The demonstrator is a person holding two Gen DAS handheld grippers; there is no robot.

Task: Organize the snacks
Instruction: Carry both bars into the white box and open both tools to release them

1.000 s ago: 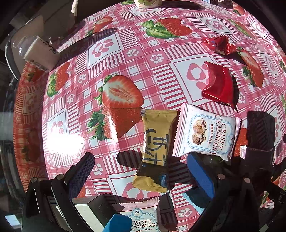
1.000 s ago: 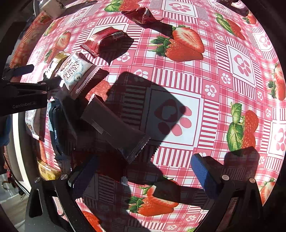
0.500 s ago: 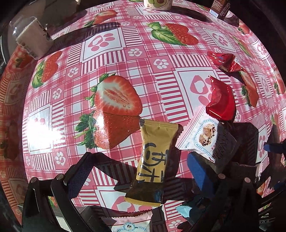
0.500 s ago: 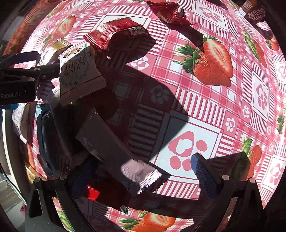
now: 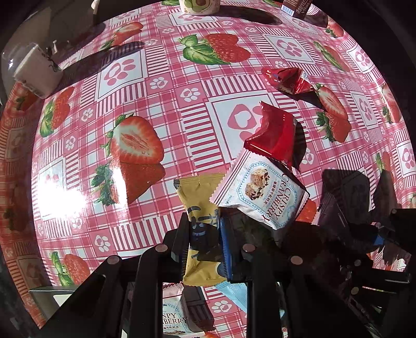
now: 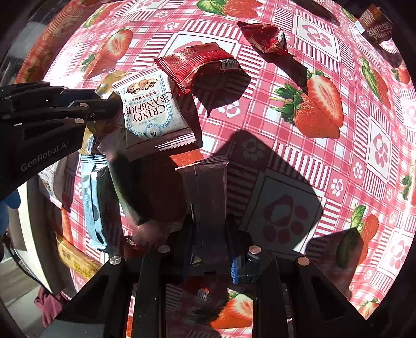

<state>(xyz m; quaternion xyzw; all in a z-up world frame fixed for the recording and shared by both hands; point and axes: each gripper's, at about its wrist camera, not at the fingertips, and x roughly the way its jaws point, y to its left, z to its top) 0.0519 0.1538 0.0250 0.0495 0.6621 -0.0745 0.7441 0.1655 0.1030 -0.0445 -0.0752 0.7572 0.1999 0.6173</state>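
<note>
My left gripper (image 5: pixel 202 234) is shut on a yellow snack packet (image 5: pixel 200 208), which also shows at the left in the right wrist view (image 6: pixel 109 83). My right gripper (image 6: pixel 208 234) is shut on a dark brown snack bar (image 6: pixel 205 187). A white Crispy Cranberry packet (image 5: pixel 260 192) lies beside the yellow one and shows in the right wrist view (image 6: pixel 148 109). A red packet (image 5: pixel 275 135) lies just beyond it. A crumpled red wrapper (image 5: pixel 286 80) lies farther back.
Strawberry-print tablecloth (image 5: pixel 156 83) covers the table. A white cup (image 5: pixel 36 72) stands far left, a patterned cup (image 5: pixel 197 5) at the back, a brown drink carton (image 6: pixel 374 23) far right. A light blue packet (image 6: pixel 91 197), another cranberry packet (image 5: pixel 171 319) and a yellow packet (image 6: pixel 75 260) lie near the front edge.
Both grippers have closed: the left onto the yellow packet, the right onto the dark brown bar. The white cranberry packet has shifted and now overlaps the yellow packet's corner.
</note>
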